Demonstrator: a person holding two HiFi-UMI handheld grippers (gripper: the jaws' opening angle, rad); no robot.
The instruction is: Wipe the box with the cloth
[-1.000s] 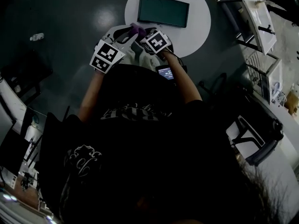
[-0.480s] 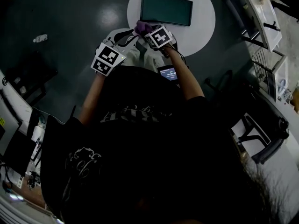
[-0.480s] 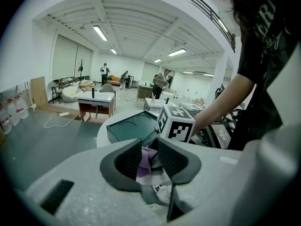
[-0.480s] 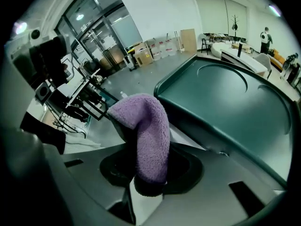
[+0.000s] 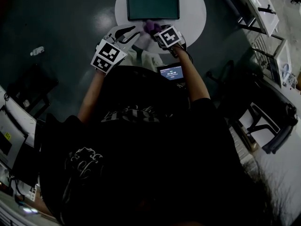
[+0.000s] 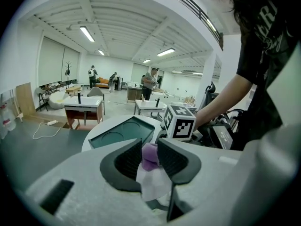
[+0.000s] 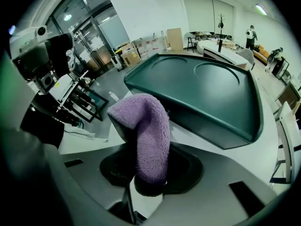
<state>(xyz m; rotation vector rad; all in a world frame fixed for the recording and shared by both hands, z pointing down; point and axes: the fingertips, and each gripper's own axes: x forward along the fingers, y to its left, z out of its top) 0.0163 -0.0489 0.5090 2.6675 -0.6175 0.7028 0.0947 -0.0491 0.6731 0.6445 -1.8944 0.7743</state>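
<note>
1. While the right gripper (image 7: 143,142) has its jaws shut tight on the purple cloth (image 7: 153,126), the fluffy cloth sticks up and bends over to the left.
2. In the head view, the cloth sits at the near edge of the box (image 5: 153,6), at the top middle of the frame. I cannot tell if they touch.
3. The box is flat, dark green and has a low rim. It lies on a round white table (image 5: 193,13).
4. In the right gripper view, the box fills the upper right, and two round shapes show in its bottom.
5. The left gripper (image 6: 149,147) has its jaws a little apart, with nothing held. The cloth shows through the gap.
6. In the head view, this gripper is left of the cloth, at the table's edge.
7. The floor (image 5: 61,22) is dark grey and shiny.
8. A small lit screen (image 5: 170,72) shows just below the right gripper.
9. A black chair (image 5: 275,131) stands at the right edge.
10. The room is big and bright, with a white ceiling and long lights (image 6: 87,33).
11. A desk (image 6: 84,108) stands at the left, and some people (image 6: 150,81) stand far back in the middle.
12. Glass walls (image 7: 89,27) show at the upper left of the right gripper view.
</note>
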